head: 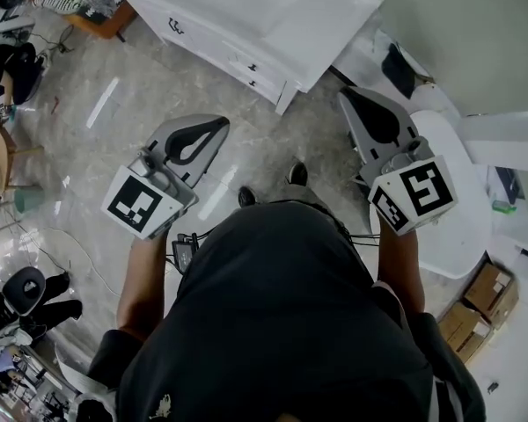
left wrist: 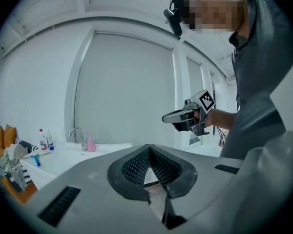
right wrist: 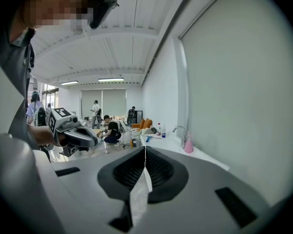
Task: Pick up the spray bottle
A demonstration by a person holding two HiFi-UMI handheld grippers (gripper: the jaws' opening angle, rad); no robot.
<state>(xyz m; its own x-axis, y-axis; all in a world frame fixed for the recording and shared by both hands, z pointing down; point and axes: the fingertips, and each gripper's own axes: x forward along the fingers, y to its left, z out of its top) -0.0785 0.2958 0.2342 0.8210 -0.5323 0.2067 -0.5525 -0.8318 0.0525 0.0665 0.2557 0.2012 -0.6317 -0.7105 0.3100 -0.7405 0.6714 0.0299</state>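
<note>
At lower centre of the left gripper view, my left gripper (left wrist: 149, 149) has its jaws closed tip to tip with nothing between them. My right gripper (right wrist: 145, 152) is likewise pressed shut and empty.

Left of centre in the left gripper view, the pink spray bottle (left wrist: 90, 143) stands upright on the white counter (left wrist: 68, 156). It is just beside the tap (left wrist: 76, 133) and well apart from both tools. Two other bottles (left wrist: 45, 139) stand near the frame's left edge.

I judge the spray bottle to be light, smooth plastic with thin walls that would give under a hard squeeze. It is probably top-heavy at its head. I would open one tool wide and take the bottle across the body just below the narrowing neck, pressing gently so it neither slips nor tips toward the tap.
</note>
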